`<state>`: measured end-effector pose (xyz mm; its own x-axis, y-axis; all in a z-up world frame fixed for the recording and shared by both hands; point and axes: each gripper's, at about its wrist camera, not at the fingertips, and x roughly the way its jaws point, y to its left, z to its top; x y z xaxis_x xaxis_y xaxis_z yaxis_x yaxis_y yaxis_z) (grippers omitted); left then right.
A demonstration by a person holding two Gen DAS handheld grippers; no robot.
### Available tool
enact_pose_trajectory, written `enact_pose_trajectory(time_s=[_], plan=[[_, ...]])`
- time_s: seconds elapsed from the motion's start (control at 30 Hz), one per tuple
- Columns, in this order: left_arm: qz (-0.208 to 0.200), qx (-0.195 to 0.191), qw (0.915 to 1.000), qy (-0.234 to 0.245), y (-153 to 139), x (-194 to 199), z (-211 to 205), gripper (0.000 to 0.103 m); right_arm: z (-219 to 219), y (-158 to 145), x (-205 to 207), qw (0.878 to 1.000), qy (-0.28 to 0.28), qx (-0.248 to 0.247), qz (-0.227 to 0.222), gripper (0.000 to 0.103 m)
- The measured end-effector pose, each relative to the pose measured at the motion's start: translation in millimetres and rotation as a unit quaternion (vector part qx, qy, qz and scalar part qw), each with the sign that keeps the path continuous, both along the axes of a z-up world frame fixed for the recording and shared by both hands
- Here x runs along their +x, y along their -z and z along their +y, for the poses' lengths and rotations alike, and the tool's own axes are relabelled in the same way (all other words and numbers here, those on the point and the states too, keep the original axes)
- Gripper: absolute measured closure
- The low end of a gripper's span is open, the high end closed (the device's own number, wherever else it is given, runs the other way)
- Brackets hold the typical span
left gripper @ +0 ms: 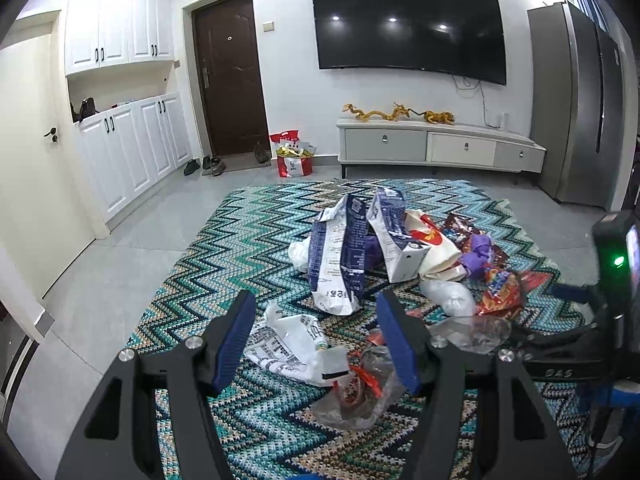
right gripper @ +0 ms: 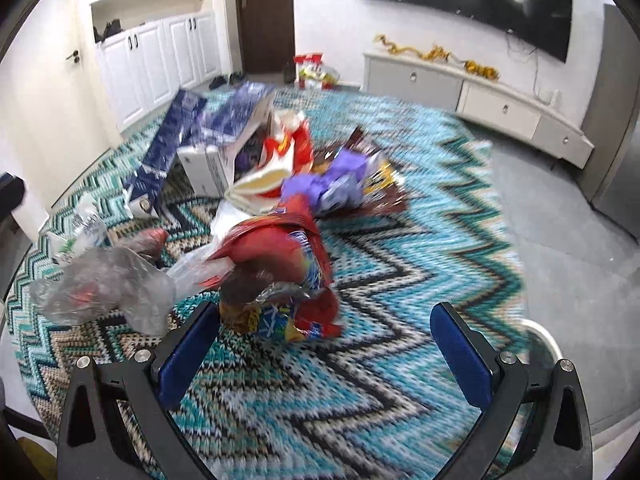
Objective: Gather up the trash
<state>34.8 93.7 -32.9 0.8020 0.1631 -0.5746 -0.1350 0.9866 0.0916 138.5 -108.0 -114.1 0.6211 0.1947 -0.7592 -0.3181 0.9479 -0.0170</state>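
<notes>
Trash lies heaped on a zigzag rug (left gripper: pixel 240 240): blue-and-white bags (left gripper: pixel 340 248), a white carton (left gripper: pixel 400 252), a red-and-white bag (left gripper: pixel 434 240), purple gloves (left gripper: pixel 478 254) and a red snack wrapper (left gripper: pixel 500 290). My left gripper (left gripper: pixel 315 296) is open above a white printed plastic bag (left gripper: pixel 288 344) and a clear bag with red scraps (left gripper: pixel 360 392); its pads touch neither. In the blurred right wrist view, my right gripper (right gripper: pixel 324 312) is open wide. The red snack wrapper (right gripper: pixel 280 280) lies just ahead of it, close to the left fingertip (right gripper: pixel 206 320), not gripped.
A low TV cabinet (left gripper: pixel 440 148) and a grey fridge (left gripper: pixel 580 112) stand at the back right, white cupboards (left gripper: pixel 132 152) on the left. A red-and-white paper bag (left gripper: pixel 294 158) and shoes (left gripper: pixel 212 166) sit by the dark door. A white rounded edge (right gripper: pixel 542 340) shows at the right.
</notes>
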Motion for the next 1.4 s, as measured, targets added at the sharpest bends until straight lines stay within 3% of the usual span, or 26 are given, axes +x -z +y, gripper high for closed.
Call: enact_pose_trajectory(time_s=[0.27,0.77,1.4], plan=[[-0.005,0.012,0.9998,0.017,-7,-10,-19,0.042,-29,-25,-30,0.999,0.03,0.001,-0.043,0.0],[0.001,0.034,0.999,0.029,-8,-14,-39,0.042,-63,-41,-51,0.995,0.068,0.031,-0.07,0.0],[-0.025,0.034,0.9982,0.042,-25,-18,-60,0.042,-95,-76,-78,0.986,0.101,0.003,-0.131,0.0]])
